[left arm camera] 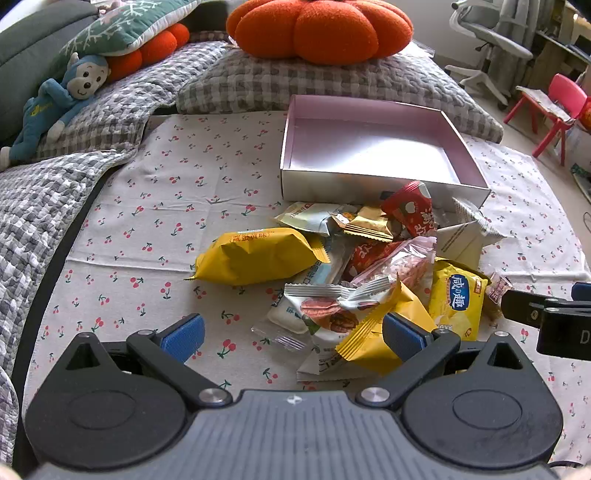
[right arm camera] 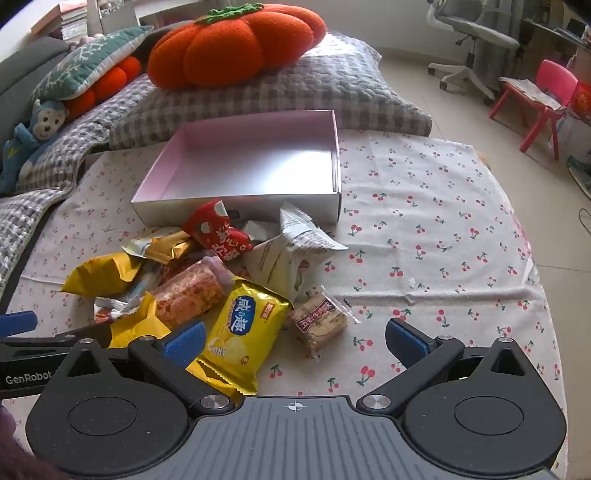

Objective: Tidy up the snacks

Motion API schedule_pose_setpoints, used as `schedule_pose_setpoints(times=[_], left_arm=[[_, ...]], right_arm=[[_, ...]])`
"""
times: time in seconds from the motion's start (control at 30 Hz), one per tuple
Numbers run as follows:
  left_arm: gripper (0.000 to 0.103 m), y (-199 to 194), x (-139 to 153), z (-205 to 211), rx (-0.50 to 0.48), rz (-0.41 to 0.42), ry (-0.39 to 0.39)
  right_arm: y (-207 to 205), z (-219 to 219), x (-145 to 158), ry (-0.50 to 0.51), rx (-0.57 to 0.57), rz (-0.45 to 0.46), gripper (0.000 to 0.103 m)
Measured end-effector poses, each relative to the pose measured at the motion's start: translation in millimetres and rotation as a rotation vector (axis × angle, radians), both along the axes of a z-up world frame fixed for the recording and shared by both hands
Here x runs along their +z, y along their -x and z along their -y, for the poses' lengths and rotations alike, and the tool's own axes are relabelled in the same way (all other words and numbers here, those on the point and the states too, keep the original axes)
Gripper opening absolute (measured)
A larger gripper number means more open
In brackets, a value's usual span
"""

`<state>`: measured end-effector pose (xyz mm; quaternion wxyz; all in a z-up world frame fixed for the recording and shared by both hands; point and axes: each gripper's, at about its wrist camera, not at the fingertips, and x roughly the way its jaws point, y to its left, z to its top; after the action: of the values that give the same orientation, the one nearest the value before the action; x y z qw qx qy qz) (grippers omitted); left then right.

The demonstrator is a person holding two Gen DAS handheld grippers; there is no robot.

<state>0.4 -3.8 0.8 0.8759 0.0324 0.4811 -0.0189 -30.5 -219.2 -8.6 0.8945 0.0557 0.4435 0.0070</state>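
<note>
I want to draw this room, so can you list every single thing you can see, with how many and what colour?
box: one, pink inside, silver outside, empty, on the cloth behind the snacks
snack packets: a pile, over ten, mostly yellow, red, white and gold, in front of the box
cherry-print cloth: one, white with red cherries, under everything
pumpkin cushion: one, orange, on the checked pillow
checked pillow: one, grey and white, behind the box
toy monkey: one, blue, far left
snowflake cushion: one, green, top left
office chair: one, grey, top right
small chair: one, pink, far right
left hand-held gripper: black with blue pads, open
right hand-held gripper: same, open
</note>
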Motion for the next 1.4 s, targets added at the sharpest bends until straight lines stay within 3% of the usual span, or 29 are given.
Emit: schedule_pose_setpoints(times=[1.4], left_arm=[[0.103,-0.5,6.6,-2.8,0.008,0.009,0.018]], right_arm=[[1.0,-0.8,1.0,0.004,-0.007,-0.013,0.103]])
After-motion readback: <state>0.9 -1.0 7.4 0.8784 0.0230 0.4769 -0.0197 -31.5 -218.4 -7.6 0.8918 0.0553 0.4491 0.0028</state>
